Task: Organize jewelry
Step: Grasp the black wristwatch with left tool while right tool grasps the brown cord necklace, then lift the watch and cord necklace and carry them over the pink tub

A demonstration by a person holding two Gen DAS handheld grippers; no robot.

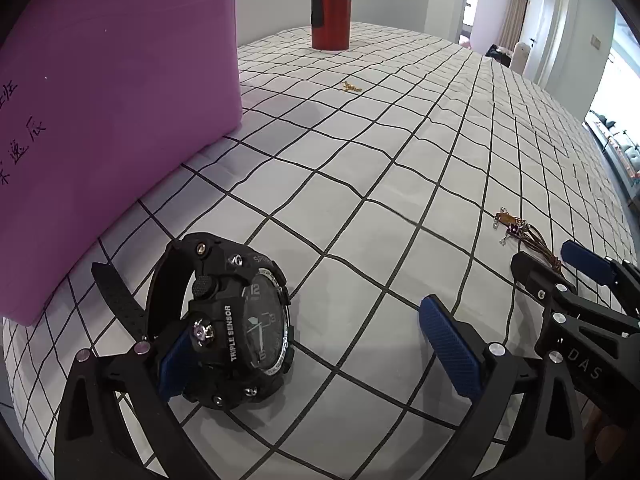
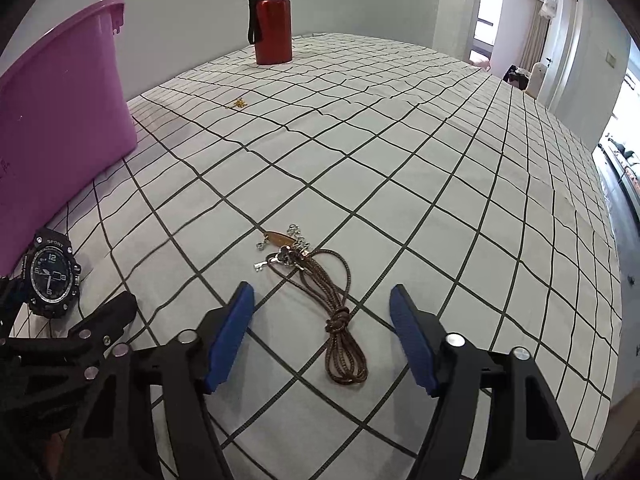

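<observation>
A black sport watch [image 1: 236,320] stands on its side on the checked cloth, right against the left finger of my open left gripper [image 1: 316,344]; it also shows in the right wrist view [image 2: 50,276]. A brown cord necklace with metal charms [image 2: 320,292] lies between and ahead of the fingers of my open right gripper [image 2: 320,336]; it also shows in the left wrist view [image 1: 528,236]. A small gold piece [image 1: 351,87] lies far ahead, also in the right wrist view [image 2: 239,103]. The purple bin [image 1: 100,120] stands at the left.
A red bottle [image 1: 331,6] with a black strap stands at the far edge of the cloth, also in the right wrist view [image 2: 272,20]. The table edge drops off at the right toward a room and doorway. The two grippers are close side by side.
</observation>
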